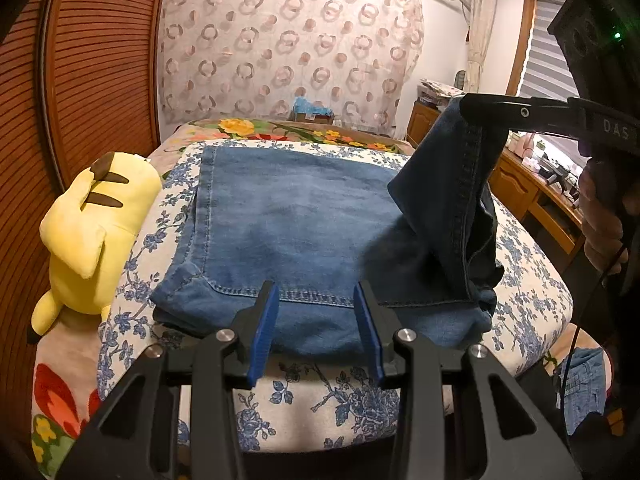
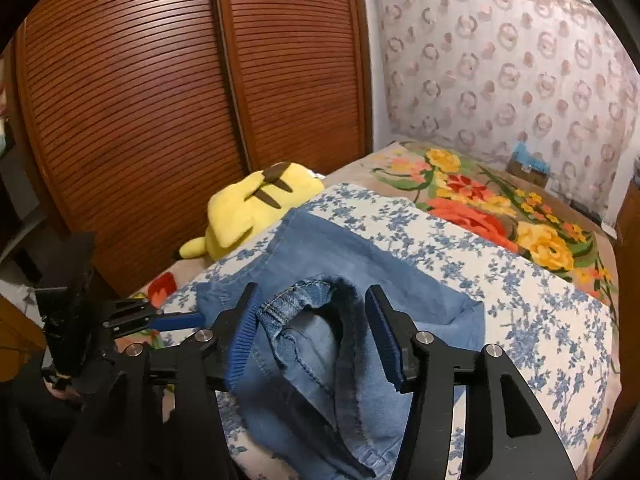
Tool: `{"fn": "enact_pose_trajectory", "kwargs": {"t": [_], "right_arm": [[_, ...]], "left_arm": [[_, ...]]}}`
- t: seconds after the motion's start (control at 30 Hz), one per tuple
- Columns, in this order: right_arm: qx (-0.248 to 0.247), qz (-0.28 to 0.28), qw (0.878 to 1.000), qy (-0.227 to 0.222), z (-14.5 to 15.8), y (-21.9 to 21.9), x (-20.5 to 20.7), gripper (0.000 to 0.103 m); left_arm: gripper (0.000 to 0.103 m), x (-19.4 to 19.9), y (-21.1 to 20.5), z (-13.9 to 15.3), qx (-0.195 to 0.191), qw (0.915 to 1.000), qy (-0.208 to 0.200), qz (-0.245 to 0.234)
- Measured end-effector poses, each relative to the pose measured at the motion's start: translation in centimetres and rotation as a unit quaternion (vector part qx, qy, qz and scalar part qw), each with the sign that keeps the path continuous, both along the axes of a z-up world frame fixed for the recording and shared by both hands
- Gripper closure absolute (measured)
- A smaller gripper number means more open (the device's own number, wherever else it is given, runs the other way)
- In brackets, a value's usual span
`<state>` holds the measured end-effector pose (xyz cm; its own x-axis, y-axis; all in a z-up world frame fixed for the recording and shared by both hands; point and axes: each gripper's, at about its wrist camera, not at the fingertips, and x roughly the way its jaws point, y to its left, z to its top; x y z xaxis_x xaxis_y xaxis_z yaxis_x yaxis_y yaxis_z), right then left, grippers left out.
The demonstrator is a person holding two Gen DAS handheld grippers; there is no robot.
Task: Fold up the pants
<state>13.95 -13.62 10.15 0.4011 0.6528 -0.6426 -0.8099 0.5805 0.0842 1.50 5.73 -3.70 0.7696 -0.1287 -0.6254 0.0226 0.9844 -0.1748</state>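
Pants (image 1: 288,216) lie folded on the bed (image 1: 532,280) ahead of the left claw (image 1: 316,328), whose jaws stand apart, empty. One bunched end sits loose between the right claw's (image 2: 312,340) parted jaws.

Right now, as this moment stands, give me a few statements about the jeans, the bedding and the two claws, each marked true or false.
1. A yellow plush toy lies beside the jeans. True.
2. The sheet under the jeans is plain white. False: it has a blue flower print.
3. Part of the jeans is raised off the sheet at the right claw. True.
4. The left claw is clamped on the plush toy. False: its jaws stand apart at the near hem of the jeans, away from the toy.
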Motion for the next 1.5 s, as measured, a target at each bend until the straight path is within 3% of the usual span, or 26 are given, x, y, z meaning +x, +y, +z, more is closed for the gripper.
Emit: {"fn": "enact_pose_trajectory", "kwargs": {"t": [0.2, 0.5, 0.6, 0.8, 0.97, 1.0, 1.27, 1.37, 1.43, 1.5], "right_arm": [[0.031, 0.02, 0.999, 0.027, 0.9, -0.6, -0.1, 0.045], [0.027, -0.023, 0.999, -0.024, 1.6, -1.2, -0.7, 0.043], [0.005, -0.046, 0.999, -0.028, -0.1, -2.4, -0.4, 0.043], [-0.022, -0.084, 0.996, 0.009, -4.8, -5.4, 0.6, 0.043], [-0.025, -0.096, 0.994, 0.049, -8.5, -7.3, 0.6, 0.043], [-0.023, -0.097, 0.993, 0.058, -9.1, -7.6, 0.5, 0.043], [-0.001, -0.092, 0.988, 0.125, -11.6, -7.8, 0.2, 0.043], [-0.004, -0.084, 0.988, 0.132, -12.0, -7.3, 0.0, 0.048], [-0.009, -0.077, 0.988, 0.137, -12.3, -6.9, -0.1, 0.057], [-0.014, -0.073, 0.989, 0.129, -12.2, -6.5, -0.3, 0.08]], "left_arm": [[0.066, 0.0, -0.1, 0.0, 0.0, 1.0, 0.003, 0.0], [0.066, 0.0, 0.0, -0.1, 0.002, 1.0, 0.003, 0.001], [0.066, 0.0, 0.4, -0.4, 0.002, 1.0, 0.006, 0.002], [0.066, 0.4, 0.9, -1.0, 0.011, 0.9999, 0.004, -0.009], [0.067, 1.2, 1.4, -1.2, 0.001, 0.9998, -0.002, -0.022], [0.072, 1.4, 1.5, -1.3, -0.002, 0.9997, -0.001, -0.024], [0.076, 3.3, 2.6, -3.4, -0.038, 0.9987, 0.024, -0.026], [0.079, 3.2, 2.5, -3.8, -0.034, 0.9987, 0.023, -0.029], [0.084, 3.0, 2.4, -3.7, -0.034, 0.9987, 0.021, -0.032], [0.09, 2.9, 2.4, -3.7, -0.031, 0.9988, 0.021, -0.031]]}}
